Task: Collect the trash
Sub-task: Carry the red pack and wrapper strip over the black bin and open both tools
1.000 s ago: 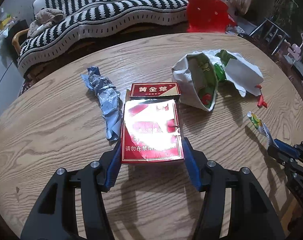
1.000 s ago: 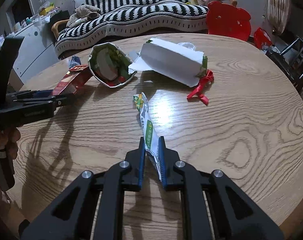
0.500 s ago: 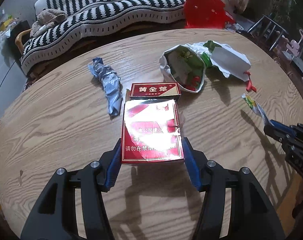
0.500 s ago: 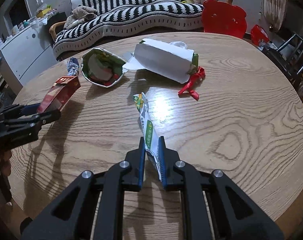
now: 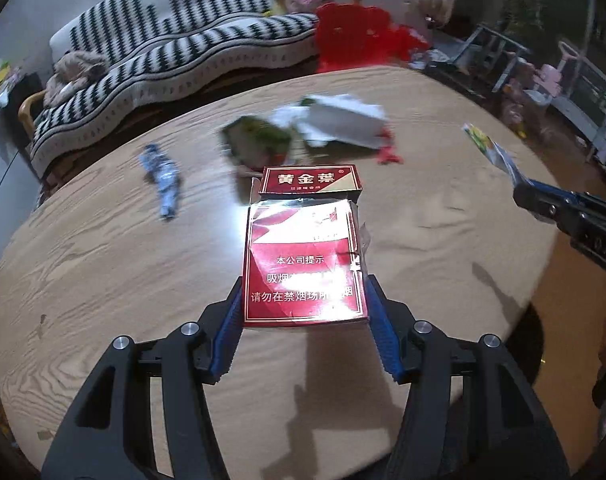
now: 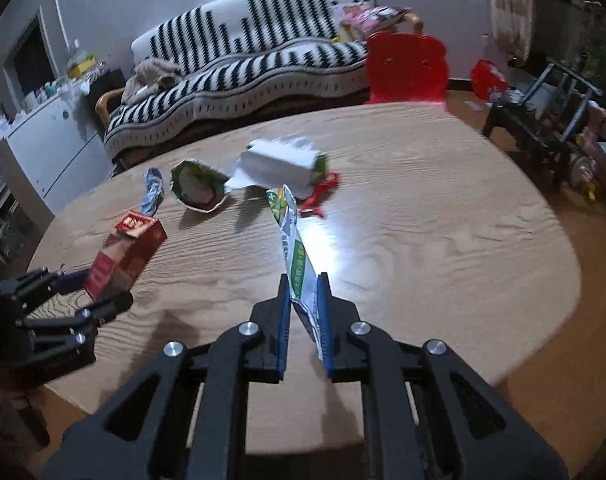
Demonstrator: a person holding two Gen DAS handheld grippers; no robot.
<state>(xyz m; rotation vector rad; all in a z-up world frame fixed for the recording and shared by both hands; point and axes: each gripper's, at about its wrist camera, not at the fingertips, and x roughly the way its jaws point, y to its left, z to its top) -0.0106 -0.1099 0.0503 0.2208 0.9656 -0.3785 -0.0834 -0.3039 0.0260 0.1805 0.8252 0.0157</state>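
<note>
Trash is in both grips: the left tongs [image 5: 303, 316] clamp a red cigarette pack [image 5: 305, 260], the right tongs [image 6: 305, 316] pinch a green-and-white wrapper [image 6: 295, 256], both lifted clear of the round wooden table [image 6: 443, 216]. Carrying looks under way; next they need a bin, none visible. Crumpled bags [image 6: 281, 166] and a blue wrapper [image 6: 153, 192] remain. A striped sofa [image 6: 243, 68] stands behind.

I see a dim room under one overhead light: glare on the cigarette pack [image 5: 303, 264] and tabletop [image 6: 423, 216], hard shadows, motion-blurred trash beyond, fisheye bending with black corners
</note>
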